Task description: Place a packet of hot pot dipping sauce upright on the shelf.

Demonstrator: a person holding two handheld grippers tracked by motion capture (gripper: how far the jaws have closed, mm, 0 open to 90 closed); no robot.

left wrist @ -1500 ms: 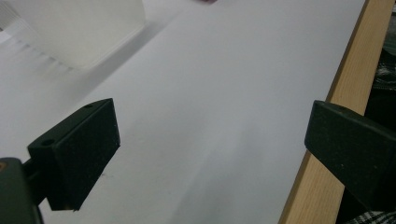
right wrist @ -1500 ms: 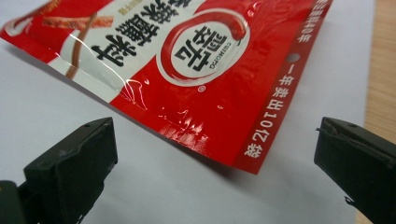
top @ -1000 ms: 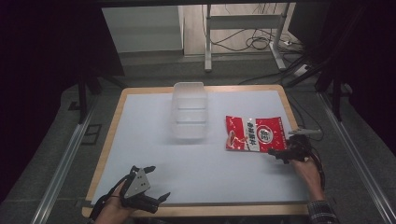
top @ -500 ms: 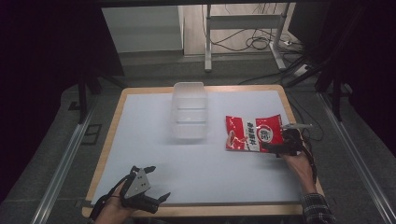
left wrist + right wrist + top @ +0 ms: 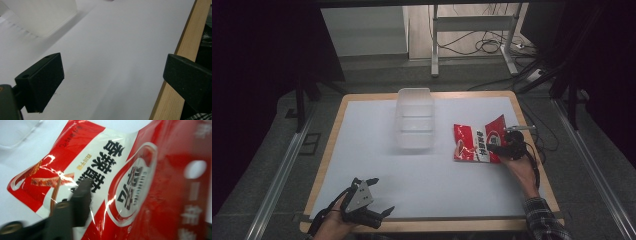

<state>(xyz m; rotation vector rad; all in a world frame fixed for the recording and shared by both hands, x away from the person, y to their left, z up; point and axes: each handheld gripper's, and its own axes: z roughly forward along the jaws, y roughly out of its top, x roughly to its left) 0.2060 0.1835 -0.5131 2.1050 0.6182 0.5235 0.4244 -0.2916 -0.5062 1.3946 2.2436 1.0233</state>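
We see a red and white snack bag (image 5: 476, 142) printed with bold black Chinese characters and a round white emblem; we cannot read the smaller print. It lies on the right half of the white tabletop (image 5: 377, 165), just right of a clear plastic container (image 5: 414, 120), its right edge lifted. Our right hand-held gripper (image 5: 498, 147) pinches that right edge, one black jaw pressed on the printed face. Our left hand-held gripper (image 5: 374, 212) rests at the near left edge, jaws spread wide.
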